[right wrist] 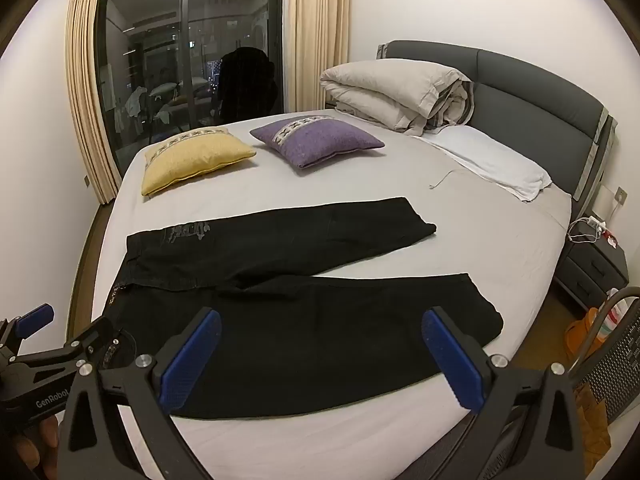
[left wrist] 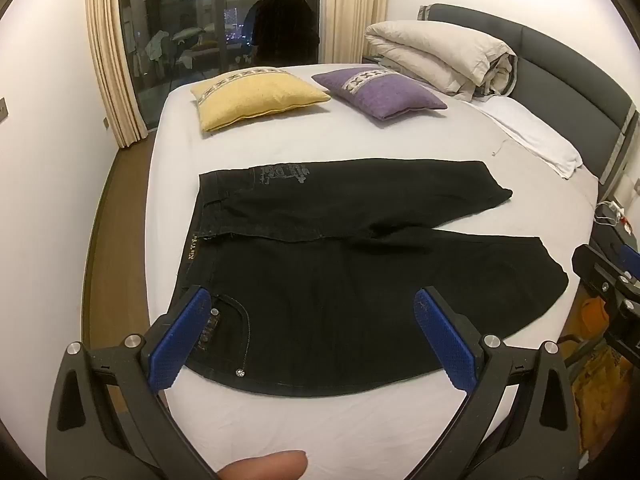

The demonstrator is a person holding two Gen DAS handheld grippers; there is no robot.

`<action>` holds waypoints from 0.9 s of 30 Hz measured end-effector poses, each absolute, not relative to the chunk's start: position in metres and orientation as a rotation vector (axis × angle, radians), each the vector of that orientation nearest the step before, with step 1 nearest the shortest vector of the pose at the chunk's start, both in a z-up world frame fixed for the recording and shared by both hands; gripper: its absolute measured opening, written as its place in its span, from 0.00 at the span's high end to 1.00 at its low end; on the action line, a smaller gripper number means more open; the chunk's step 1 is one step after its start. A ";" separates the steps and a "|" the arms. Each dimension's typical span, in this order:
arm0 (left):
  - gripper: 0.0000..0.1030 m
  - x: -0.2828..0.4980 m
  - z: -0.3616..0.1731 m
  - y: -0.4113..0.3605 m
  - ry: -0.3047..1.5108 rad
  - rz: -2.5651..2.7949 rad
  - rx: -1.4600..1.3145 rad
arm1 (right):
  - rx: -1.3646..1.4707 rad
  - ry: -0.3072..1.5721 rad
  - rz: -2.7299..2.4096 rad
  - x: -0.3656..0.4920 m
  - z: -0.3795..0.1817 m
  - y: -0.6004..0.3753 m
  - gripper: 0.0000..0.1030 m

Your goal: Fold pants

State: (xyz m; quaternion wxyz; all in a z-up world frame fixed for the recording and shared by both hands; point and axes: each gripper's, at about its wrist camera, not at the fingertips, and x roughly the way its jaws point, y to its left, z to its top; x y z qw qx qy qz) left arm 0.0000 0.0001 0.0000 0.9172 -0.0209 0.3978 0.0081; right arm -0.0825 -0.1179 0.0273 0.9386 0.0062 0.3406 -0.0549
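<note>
Both grippers hover with their jaws spread wide and nothing between them: our left gripper (left wrist: 312, 340) hangs over the waist end of the pants (left wrist: 340, 280), its blue pads (left wrist: 180, 340) framing the near hip pocket, and our right gripper (right wrist: 320, 356) hangs over the near leg further toward the hem. In the left wrist view the pants lie flat and unfolded on the bed (left wrist: 360, 140), filling the middle of the picture, with the waistband at about nine o'clock and the two legs splayed apart toward three o'clock, the far leg angling off toward two. A yellow cushion (left wrist: 256, 96) and a purple cushion (left wrist: 376, 92) sit well apart from the pants at twelve o'clock, with a folded duvet (left wrist: 440, 56) near the headboard at one o'clock. We judge the cloth to be dark denim: fairly heavy, soft enough to drape yet stiff at the seams, not slippery and not fragile, so it should hold a crease but drag on the sheet. For the first fold we would pinch the near edge, one gripper at the waistband corner by the pocket and the other at the near leg's hem at four o'clock, then carry that leg over onto the far one. Thick seam edges give the pads a surer bite than a single flat layer.
</note>
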 end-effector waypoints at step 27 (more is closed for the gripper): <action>0.00 0.000 -0.002 0.003 0.817 0.018 -0.039 | 0.009 0.702 -0.112 -0.083 0.026 -0.116 0.00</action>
